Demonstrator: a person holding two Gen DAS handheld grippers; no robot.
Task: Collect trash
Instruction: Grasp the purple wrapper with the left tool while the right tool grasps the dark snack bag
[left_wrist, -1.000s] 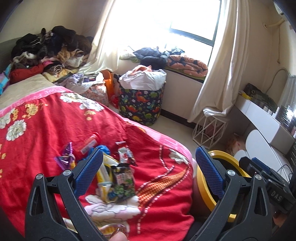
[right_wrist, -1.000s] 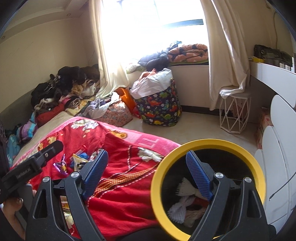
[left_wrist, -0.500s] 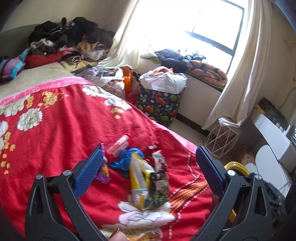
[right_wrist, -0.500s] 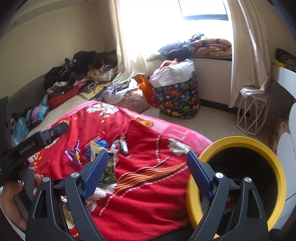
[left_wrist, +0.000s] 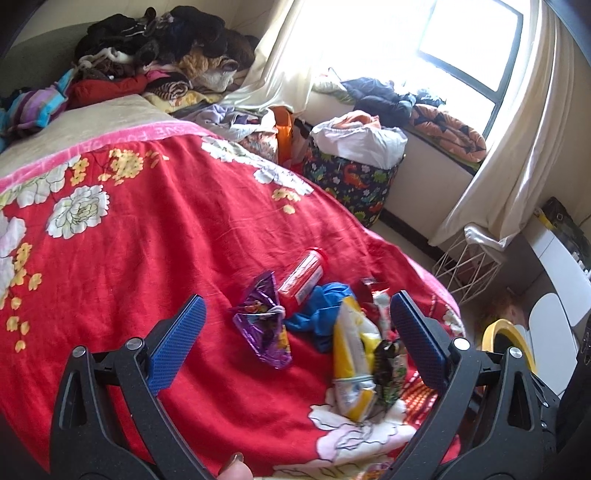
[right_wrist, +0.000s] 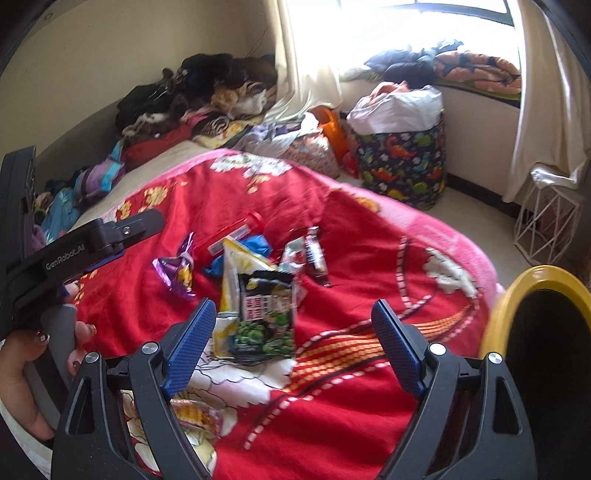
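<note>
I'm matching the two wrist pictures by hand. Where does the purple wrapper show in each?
Left wrist: purple wrapper lies low in the middle, between the tong tips, left of the blue glove.
Right wrist: purple wrapper lies left of middle, above the left tong tip.
Shared landmark: the dinosaur-print basket under the window.

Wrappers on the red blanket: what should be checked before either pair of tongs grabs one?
1. Right tongs open and empty: ok.
2. Left tongs open and empty: ok.
3. A wrapper within easy approach: ok, the green snack packet lies just ahead of the right tongs.
4. Packet lying free: not ok, it overlaps the yellow packet.
5. Yellow-rimmed bin nearby beside the bed: ok.
6. Room left in the bin: cannot tell, its inside shows only dark.
</note>
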